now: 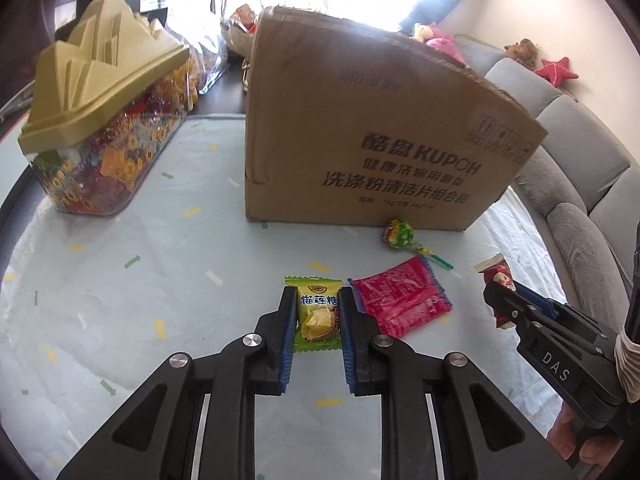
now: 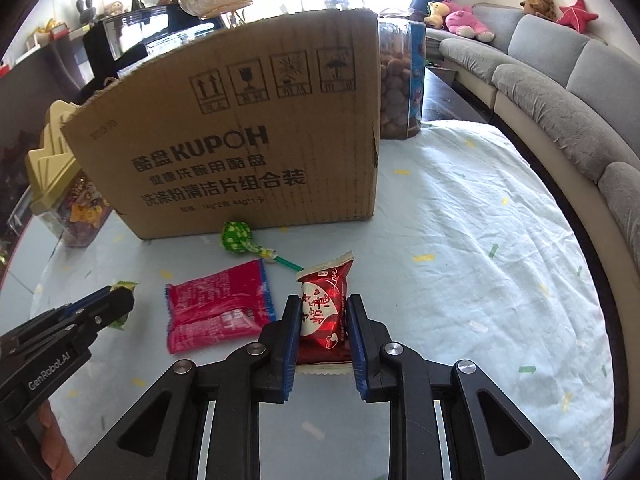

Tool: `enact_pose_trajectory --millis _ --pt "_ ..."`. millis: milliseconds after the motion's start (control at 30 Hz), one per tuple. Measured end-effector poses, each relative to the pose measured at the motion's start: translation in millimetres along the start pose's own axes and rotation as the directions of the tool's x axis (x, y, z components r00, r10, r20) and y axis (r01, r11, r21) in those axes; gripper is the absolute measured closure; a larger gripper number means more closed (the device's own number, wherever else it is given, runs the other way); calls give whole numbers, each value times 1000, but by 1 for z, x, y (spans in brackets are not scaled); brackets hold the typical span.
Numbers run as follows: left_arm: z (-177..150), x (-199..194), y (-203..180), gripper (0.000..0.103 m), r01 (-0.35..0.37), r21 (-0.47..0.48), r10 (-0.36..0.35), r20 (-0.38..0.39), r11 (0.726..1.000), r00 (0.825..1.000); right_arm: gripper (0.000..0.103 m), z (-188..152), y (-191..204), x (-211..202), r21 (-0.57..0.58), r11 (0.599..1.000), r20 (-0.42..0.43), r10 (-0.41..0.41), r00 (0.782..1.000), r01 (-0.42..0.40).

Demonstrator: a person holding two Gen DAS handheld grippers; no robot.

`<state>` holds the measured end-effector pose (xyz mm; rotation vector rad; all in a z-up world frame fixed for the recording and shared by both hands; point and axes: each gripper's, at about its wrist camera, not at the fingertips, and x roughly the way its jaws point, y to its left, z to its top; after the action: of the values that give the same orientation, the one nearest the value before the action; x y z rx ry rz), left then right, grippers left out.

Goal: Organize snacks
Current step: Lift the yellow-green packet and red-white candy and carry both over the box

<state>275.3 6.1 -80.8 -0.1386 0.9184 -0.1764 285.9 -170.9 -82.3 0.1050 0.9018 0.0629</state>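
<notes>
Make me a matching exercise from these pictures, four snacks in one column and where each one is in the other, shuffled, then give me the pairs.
Column one:
1. green durian candy
2. dark red wrapped candy
3. lollipop
4. pink packet

Column two:
A. lying flat on the cloth between the two tools
B. clamped in the left tool
C. on the cloth right in front of the cardboard box
D. clamped in the right tool

Pairs: 1-B, 2-D, 3-C, 4-A
</notes>
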Motion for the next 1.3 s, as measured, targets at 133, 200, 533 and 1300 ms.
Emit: enact_pose_trajectory --millis 133,200,533,1300 --pt "-1 -24 -7 82 3 28 -4 40 1000 999 79 -2 3 -17 -6 1000 23 22 999 -22" --pt "0 -34 -11 82 7 37 -9 57 999 998 79 -3 4 -26 -10 999 39 32 999 -31" --pt "16 -82 -30 82 18 92 -33 162 996 986 79 5 9 -79 -24 995 147 99 984 -96" --pt "101 -120 -56 82 -18 171 -36 302 985 953 79 78 23 -124 -83 988 280 148 948 -130"
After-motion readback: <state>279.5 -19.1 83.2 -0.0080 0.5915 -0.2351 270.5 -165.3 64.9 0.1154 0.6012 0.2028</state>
